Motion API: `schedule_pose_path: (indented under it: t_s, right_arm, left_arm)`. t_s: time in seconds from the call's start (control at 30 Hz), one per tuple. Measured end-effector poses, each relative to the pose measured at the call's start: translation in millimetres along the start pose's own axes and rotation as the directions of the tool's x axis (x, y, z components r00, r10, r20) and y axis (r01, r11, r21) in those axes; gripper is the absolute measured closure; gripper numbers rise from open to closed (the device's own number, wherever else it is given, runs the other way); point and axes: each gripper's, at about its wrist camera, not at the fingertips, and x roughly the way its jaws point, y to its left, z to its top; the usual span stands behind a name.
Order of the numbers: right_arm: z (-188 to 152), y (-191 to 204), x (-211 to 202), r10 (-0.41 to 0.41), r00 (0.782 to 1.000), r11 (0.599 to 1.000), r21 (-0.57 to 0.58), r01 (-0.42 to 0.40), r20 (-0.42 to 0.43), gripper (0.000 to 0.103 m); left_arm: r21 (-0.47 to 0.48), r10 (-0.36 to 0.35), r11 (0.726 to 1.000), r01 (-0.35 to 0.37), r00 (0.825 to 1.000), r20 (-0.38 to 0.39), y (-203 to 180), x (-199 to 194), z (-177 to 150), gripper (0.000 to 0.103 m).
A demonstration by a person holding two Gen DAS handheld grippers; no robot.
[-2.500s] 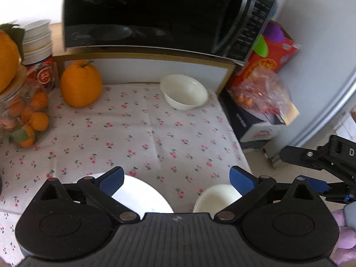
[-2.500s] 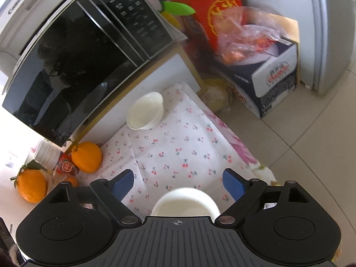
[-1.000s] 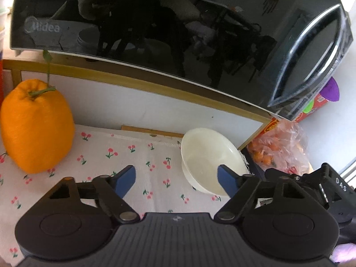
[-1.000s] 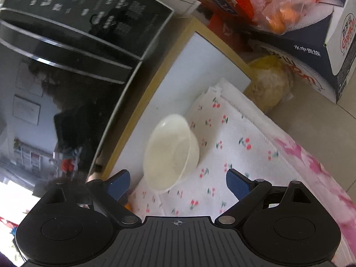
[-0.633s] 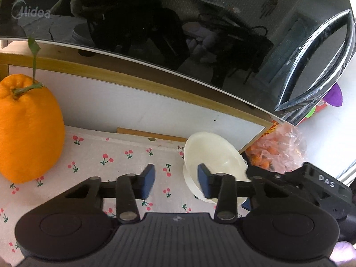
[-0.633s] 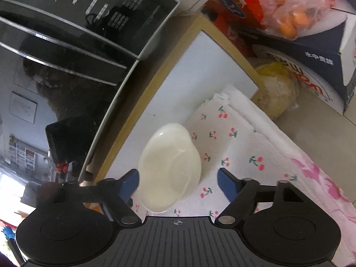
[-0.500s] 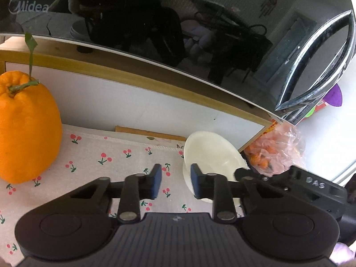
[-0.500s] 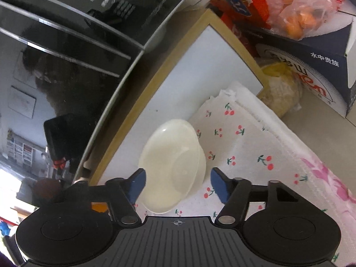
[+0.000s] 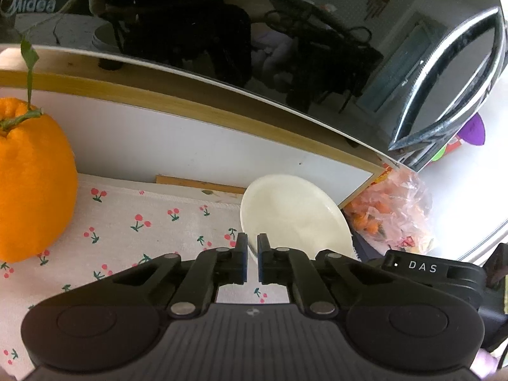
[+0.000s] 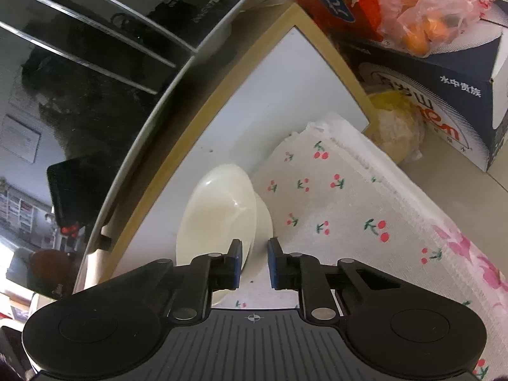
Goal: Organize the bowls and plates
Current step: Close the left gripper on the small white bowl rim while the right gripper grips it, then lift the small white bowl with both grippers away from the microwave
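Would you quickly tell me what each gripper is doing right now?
Left gripper: shut on the near rim of the white bowl.
Right gripper: shut on the same bowl's rim.

Overhead passage is blocked: the microwave overhangs from 10 to 2 o'clock, with the white back panel closing the rear beneath it. The large orange obstructs at 9 o'clock, and the bag of fruit and the box crowd the 3 o'clock side past the cloth's edge. The cherry-print cloth between the orange and the bowl lies bare.
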Motion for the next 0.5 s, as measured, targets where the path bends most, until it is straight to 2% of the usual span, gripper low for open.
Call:
schedule_pose_path:
  t_s: [0.1, 0.5]
  right_arm:
    - [-2.3, 5.9, -3.6, -0.017, 1.000, 0.999, -0.027, 0.017, 0.009, 0.086]
    - [-6.3, 14.6, -20.8, -0.001, 1.000, 1.000, -0.011, 0.001, -0.002, 0.086]
  left_arm:
    - [0.003, 0.006, 1.000, -0.006, 1.000, 0.001, -0.8, -1.8, -0.3, 0.098]
    - [-0.005, 0.001, 1.000, -0.001, 1.000, 0.012, -6.8, -26.7, -1.0, 0.098]
